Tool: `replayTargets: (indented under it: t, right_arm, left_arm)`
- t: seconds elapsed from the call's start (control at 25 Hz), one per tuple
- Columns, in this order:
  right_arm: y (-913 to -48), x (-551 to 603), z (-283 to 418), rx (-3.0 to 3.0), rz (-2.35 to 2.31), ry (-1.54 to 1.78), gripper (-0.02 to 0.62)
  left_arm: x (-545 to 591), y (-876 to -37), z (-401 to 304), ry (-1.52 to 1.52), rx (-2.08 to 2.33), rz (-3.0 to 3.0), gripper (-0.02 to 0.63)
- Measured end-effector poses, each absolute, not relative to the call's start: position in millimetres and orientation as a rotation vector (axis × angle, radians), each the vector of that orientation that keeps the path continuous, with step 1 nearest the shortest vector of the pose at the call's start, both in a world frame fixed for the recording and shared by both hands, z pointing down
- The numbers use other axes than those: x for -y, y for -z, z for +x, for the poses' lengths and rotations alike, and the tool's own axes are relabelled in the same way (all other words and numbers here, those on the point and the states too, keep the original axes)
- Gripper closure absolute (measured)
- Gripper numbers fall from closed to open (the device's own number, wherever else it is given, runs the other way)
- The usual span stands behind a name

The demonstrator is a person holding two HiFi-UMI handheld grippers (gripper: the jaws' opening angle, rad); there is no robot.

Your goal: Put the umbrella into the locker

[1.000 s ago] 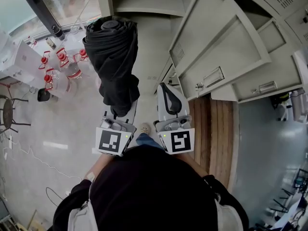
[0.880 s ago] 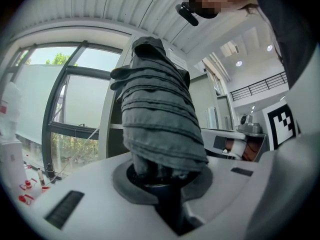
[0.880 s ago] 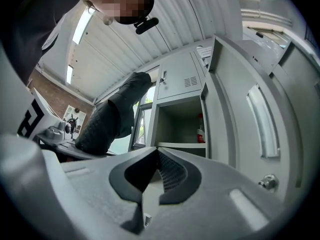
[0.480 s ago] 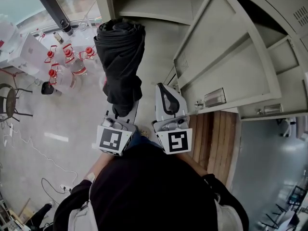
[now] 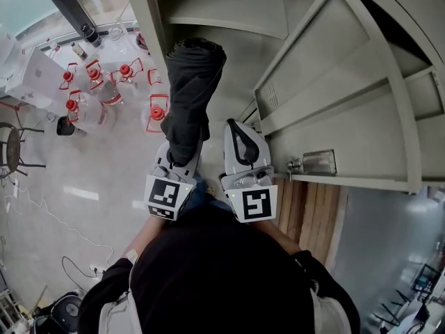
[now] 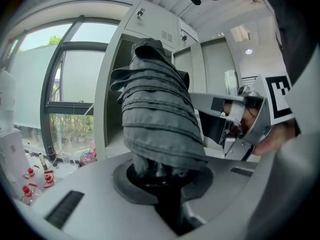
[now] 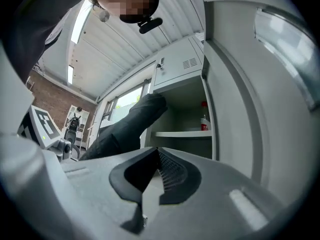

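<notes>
The folded dark grey umbrella (image 5: 189,96) sticks out ahead of my left gripper (image 5: 179,160), which is shut on its lower end. Its far end reaches the mouth of the open beige locker (image 5: 229,16). In the left gripper view the umbrella (image 6: 157,119) rises from between the jaws, and the left gripper (image 6: 162,181) clamps its black base. My right gripper (image 5: 243,145) is beside it on the right, shut and empty. In the right gripper view the right gripper (image 7: 150,176) has its pads together, with the umbrella (image 7: 127,126) slanting toward the locker shelf (image 7: 182,134).
The open locker door (image 5: 334,82) with a metal latch (image 5: 316,162) swings out on the right. Several red-capped bottles (image 5: 90,89) stand on the floor at left by a window. A red-capped bottle (image 7: 204,121) sits on the locker shelf. Wooden boards (image 5: 306,214) lie below the door.
My left gripper has carried the umbrella down and to the right, from over the floor to the locker's mouth. The right gripper has shifted slightly alongside it, still shut.
</notes>
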State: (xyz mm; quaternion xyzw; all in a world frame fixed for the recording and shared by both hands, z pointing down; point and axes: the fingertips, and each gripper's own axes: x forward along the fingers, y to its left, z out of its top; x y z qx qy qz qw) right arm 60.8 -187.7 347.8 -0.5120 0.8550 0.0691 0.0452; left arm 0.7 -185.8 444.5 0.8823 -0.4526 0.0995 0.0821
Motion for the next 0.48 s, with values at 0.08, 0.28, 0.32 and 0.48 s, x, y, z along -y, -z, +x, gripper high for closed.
replayTargets:
  t: [0.08,0.28,0.32,0.48]
  right_arm:
    - [-352.6,196.3,60.0,-2.614,-1.571,-0.205,0.592]
    - [-360.0,214.4,58.0,-2.608,-1.615,-0.181,0.592]
    - [-361.7,217.7,57.6,-2.608,-1.625,-0.176,0.592]
    - [-370.3,232.3,56.5,-2.603,-1.664,-0.159,0.592]
  left_arm:
    - [193.0,-458.5,0.4,-0.337,1.323,2.621,0.549]
    - [204.3,-485.4,-2.2,-0.391,1.232,2.558,0.549]
    - [206.8,-489.4,-3.8,-0.403,1.223,2.549,0.549]
    - [219.3,-504.9,-7.6,-0.45,1.182,2.517,0.549]
